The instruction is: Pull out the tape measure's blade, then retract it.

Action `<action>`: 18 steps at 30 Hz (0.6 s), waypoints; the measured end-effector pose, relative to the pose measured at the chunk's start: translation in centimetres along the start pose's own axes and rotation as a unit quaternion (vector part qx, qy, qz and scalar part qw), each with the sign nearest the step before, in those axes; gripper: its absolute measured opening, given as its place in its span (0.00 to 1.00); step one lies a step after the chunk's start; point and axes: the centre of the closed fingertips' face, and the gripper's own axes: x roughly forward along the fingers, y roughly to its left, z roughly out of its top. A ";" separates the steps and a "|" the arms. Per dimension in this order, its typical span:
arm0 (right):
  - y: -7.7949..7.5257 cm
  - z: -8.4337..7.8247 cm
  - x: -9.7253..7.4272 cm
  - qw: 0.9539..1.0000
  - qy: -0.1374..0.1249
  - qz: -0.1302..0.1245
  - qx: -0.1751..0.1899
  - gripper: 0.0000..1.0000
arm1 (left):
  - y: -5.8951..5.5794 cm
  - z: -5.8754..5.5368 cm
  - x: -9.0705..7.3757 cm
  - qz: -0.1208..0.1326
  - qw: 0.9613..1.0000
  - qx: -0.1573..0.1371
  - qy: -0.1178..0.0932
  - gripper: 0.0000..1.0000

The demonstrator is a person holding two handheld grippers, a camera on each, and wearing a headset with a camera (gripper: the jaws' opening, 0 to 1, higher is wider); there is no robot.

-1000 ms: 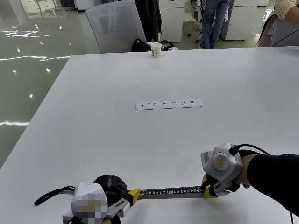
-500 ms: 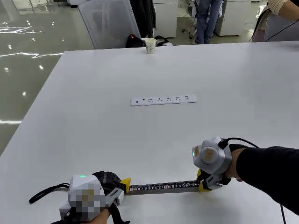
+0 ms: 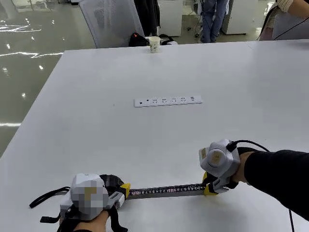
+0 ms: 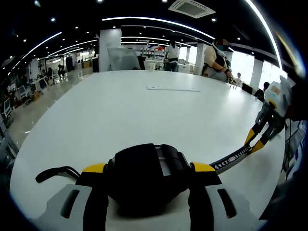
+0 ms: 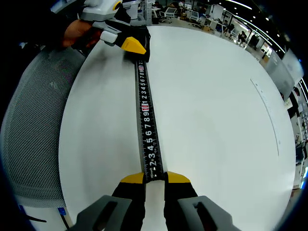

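A black tape measure case [image 3: 110, 182] rests on the white table [image 3: 145, 140] near its front left, and my left gripper [image 3: 118, 189] is shut on it. In the left gripper view the case [image 4: 147, 171] sits between the yellow-tipped jaws of the left gripper [image 4: 149, 168]. The numbered blade [image 3: 166, 190] lies drawn out flat to the right. My right gripper [image 3: 208, 189] is shut on the blade's end. The right gripper view shows the blade [image 5: 146, 120] running from the right gripper [image 5: 154, 177] up to the case [image 5: 143, 48].
A black wrist strap [image 3: 46, 197] trails left from the case. A white power strip [image 3: 167, 100] lies mid-table. A paper cup [image 3: 154, 44] stands at the far edge, with a grey chair [image 3: 111, 21] behind it. People stand at the back.
The head camera has shifted. The stretch of blade between the grippers looks slightly longer than a second ago. Both grippers keep their hold.
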 end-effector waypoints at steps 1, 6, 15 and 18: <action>0.0 0.0 0.0 1.000 -0.001 0.000 0.002 0.11 | 0.1 0.0 0.0 -0.001 1.000 -0.001 0.003 0.63; -0.1 0.1 0.0 1.000 0.000 0.001 0.006 0.11 | -0.1 -0.3 -0.1 0.000 1.000 0.003 0.008 0.62; -0.1 0.2 0.0 1.000 0.007 0.004 0.011 0.11 | -0.3 -0.5 -0.1 -0.002 1.000 -0.001 0.009 0.62; -0.1 0.2 0.0 1.000 0.007 0.004 0.013 0.11 | -0.3 -0.5 -0.1 -0.002 1.000 -0.001 0.009 0.62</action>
